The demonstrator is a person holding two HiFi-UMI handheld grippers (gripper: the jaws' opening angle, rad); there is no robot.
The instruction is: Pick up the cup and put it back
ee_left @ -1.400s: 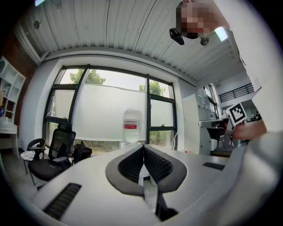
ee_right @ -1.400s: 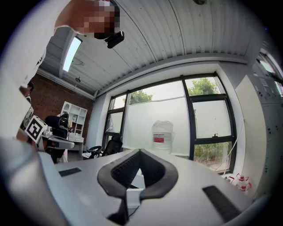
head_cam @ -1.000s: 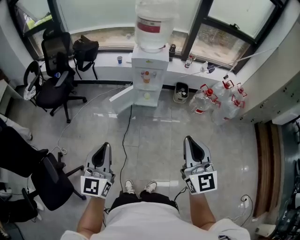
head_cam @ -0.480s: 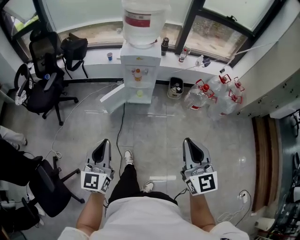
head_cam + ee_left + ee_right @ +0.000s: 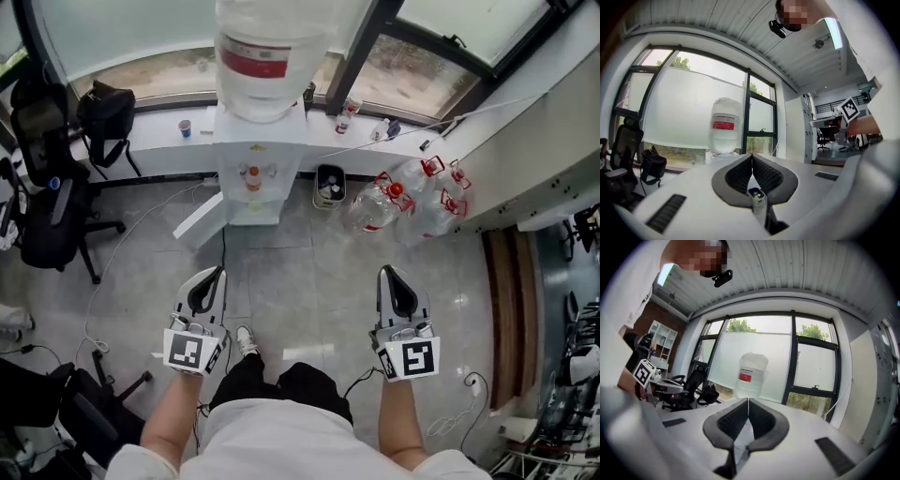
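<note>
A small blue-and-white cup [image 5: 185, 127] stands on the window sill, left of the water dispenser [image 5: 248, 155] with its big bottle [image 5: 258, 52]. Both grippers are held low in front of the person, well short of the sill. My left gripper [image 5: 214, 275] is shut with nothing between its jaws, which also meet in the left gripper view [image 5: 751, 157]. My right gripper [image 5: 389, 273] is shut and empty too, with its jaws closed in the right gripper view [image 5: 748, 402]. Both gripper views point at the dispenser bottle [image 5: 724, 124] [image 5: 751, 373]. The cup does not show in either gripper view.
Spare water jugs [image 5: 375, 206] lie on the floor right of the dispenser, next to a small bin [image 5: 328, 185]. An office chair [image 5: 47, 187] and a black bag [image 5: 105, 111] stand at the left. Cables [image 5: 103, 281] trail over the floor tiles. Small bottles [image 5: 349, 112] stand on the sill.
The person has walked forward, so the dispenser and sill are nearer and larger. Both grippers kept their place in front of the body and stayed shut.
</note>
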